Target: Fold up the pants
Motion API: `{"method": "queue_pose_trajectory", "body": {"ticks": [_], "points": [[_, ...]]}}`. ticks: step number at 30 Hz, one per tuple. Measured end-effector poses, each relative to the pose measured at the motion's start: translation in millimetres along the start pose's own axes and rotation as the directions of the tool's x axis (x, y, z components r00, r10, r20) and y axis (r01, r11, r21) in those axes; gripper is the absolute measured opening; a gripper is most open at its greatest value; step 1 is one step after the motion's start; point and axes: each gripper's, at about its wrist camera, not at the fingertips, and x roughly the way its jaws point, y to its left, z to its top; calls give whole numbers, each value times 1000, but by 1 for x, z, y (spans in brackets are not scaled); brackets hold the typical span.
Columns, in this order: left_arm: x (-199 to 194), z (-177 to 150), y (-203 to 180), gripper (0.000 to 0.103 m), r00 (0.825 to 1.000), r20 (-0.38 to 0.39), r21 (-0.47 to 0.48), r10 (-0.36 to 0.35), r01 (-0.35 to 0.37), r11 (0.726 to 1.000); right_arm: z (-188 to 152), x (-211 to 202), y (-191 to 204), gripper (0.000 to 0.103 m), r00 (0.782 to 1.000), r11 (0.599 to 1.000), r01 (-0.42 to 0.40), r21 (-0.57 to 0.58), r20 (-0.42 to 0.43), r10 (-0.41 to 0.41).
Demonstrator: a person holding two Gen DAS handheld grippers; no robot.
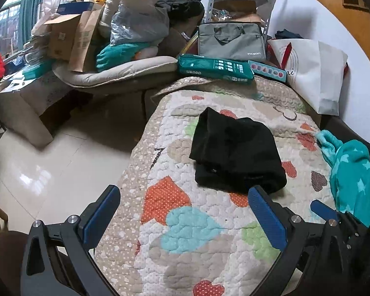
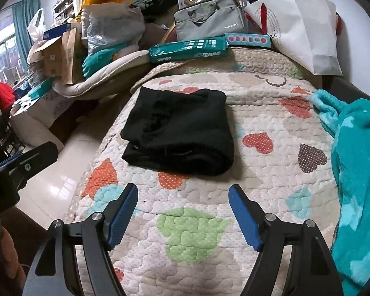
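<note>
**Ana:** Left wrist view first: the black pants (image 1: 236,151) lie as a compact, layered bundle on the heart-patterned quilt (image 1: 185,231), toward its far half, well short of the green package (image 1: 214,67) at the far edge. The left tongs (image 1: 185,218) hang above the near part of the quilt, blue pads wide apart, nothing between them.

**Ben:** Right wrist view agrees. The pants (image 2: 180,133) sit in a rough rectangle, edges stacked, one thick rounded fold facing us. The right tongs (image 2: 183,214) are also spread and empty, hovering short of the bundle and not touching it.

**Ana:** So which step would you say we're in?

**Ben:** My judgement is the very end: the folding looks done, and both tools appear clear of the cloth (though one far corner pokes up a little in the left view).

**Ana:** Then the next move asks for little: perhaps a light press to flatten that corner, or simply leaving it alone.

**Ben:** If anyone tidies it, keep away from the teal fleece blanket (image 2: 357,172) on the right; it lies near but apart from the pants, and snagging it could drag the quilt.
</note>
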Motion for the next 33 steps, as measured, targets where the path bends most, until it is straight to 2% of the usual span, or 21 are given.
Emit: {"method": "queue_pose_trajectory", "body": {"ticks": [11, 33], "points": [[9, -3, -2, 103, 1000, -23, 15, 7, -7, 1000, -3, 8, -6, 82, 999, 999, 39, 8, -19, -39], [21, -10, -4, 103, 999, -34, 35, 8, -7, 999, -7, 14, -11, 85, 998, 998, 59, 10, -30, -59]]}}
